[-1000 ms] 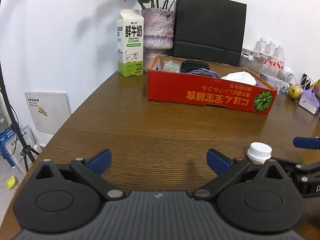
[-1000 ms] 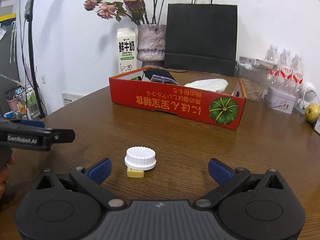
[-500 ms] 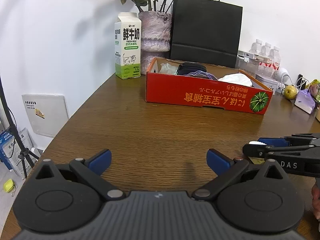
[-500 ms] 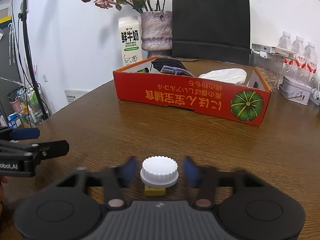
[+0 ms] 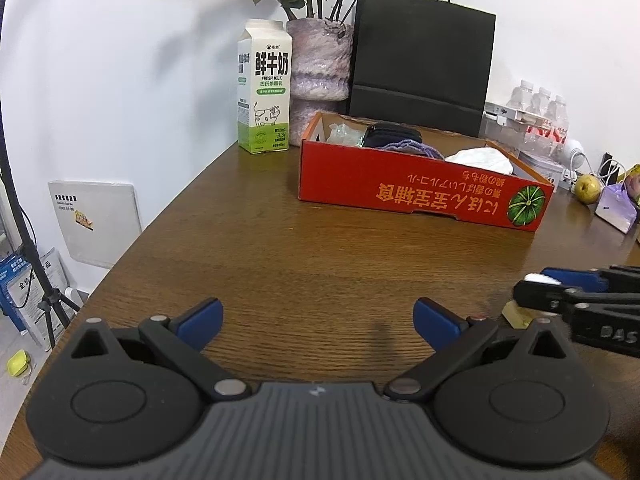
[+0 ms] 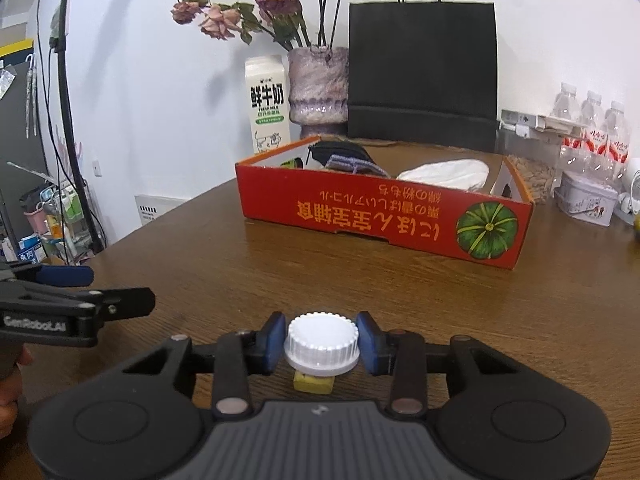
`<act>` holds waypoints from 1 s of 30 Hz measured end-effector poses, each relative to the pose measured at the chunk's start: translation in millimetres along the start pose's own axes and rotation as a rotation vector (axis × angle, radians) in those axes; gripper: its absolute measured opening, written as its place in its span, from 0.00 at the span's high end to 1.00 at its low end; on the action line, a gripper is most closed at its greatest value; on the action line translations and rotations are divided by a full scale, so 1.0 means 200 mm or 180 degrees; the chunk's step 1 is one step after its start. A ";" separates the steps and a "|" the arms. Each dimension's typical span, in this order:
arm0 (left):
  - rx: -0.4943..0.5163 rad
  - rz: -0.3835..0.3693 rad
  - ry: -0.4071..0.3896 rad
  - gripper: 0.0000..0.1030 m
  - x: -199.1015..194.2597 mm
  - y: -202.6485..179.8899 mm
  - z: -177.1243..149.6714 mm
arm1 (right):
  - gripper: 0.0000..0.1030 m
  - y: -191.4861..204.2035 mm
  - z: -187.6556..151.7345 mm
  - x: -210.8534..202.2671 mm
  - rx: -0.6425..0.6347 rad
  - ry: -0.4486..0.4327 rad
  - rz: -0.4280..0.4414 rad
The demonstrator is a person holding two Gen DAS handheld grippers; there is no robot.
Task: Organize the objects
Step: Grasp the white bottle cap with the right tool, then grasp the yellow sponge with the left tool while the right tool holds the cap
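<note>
A small yellow bottle (image 6: 314, 383) with a white ribbed cap (image 6: 321, 344) stands on the brown table near its front. My right gripper (image 6: 321, 342) is shut on the cap, one blue pad pressing each side. In the left wrist view the right gripper (image 5: 560, 288) shows at the right edge, with a sliver of the cap (image 5: 542, 279) and the yellow bottle (image 5: 516, 314) below it. My left gripper (image 5: 318, 316) is open over bare wood with nothing between its fingers; it is left of the bottle (image 6: 80, 296). The red cardboard box (image 6: 380, 216) lies further back, holding dark and white cloth items.
Behind the box stand a milk carton (image 5: 264, 88), a vase of dried flowers (image 5: 318, 64) and a black paper bag (image 5: 420, 68). Water bottles (image 6: 592, 128), a tin (image 6: 586, 202) and a yellow fruit (image 5: 587, 189) crowd the back right. The table's rounded edge falls away on the left.
My right gripper moved forward around the white cap and closed from wide open onto it. My left gripper kept still and open.
</note>
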State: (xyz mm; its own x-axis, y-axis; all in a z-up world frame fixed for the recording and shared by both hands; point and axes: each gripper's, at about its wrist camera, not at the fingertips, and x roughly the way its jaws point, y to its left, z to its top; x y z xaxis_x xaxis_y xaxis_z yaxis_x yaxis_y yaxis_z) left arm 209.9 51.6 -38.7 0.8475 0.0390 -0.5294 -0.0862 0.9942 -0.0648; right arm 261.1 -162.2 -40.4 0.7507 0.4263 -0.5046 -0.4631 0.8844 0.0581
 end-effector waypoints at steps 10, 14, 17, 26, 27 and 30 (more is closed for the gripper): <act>0.0169 -0.0048 -0.0113 0.00 -0.05 -0.17 -0.01 | 0.63 -0.12 -0.02 -0.12 -0.0067 -0.0117 -0.0050; 0.0263 -0.0106 -0.0094 0.00 -0.04 -0.28 -0.02 | 0.63 -0.21 -0.03 -0.15 -0.0045 -0.0134 -0.0101; 0.0337 -0.0147 -0.0038 0.00 -0.02 -0.36 -0.02 | 0.63 -0.27 -0.04 -0.18 -0.0035 -0.0156 -0.0134; 0.0454 -0.0228 0.0013 0.00 0.03 -0.55 -0.03 | 0.63 -0.44 -0.06 -0.25 -0.0015 -0.0220 -0.0213; 0.0465 -0.0217 0.0030 0.00 0.04 -0.57 -0.04 | 0.63 -0.46 -0.06 -0.26 -0.0012 -0.0234 -0.0220; 0.0495 -0.0178 0.0096 0.00 0.07 -0.62 -0.05 | 0.63 -0.50 -0.06 -0.29 -0.0007 -0.0255 -0.0247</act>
State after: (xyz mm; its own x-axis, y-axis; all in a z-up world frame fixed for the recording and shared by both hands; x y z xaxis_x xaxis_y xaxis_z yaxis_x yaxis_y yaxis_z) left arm 228.0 -73.0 -46.0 0.8323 -0.0174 -0.5540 0.0446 0.9984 0.0357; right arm 258.9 -277.8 -27.7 0.8196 0.3705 -0.4371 -0.4031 0.9150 0.0197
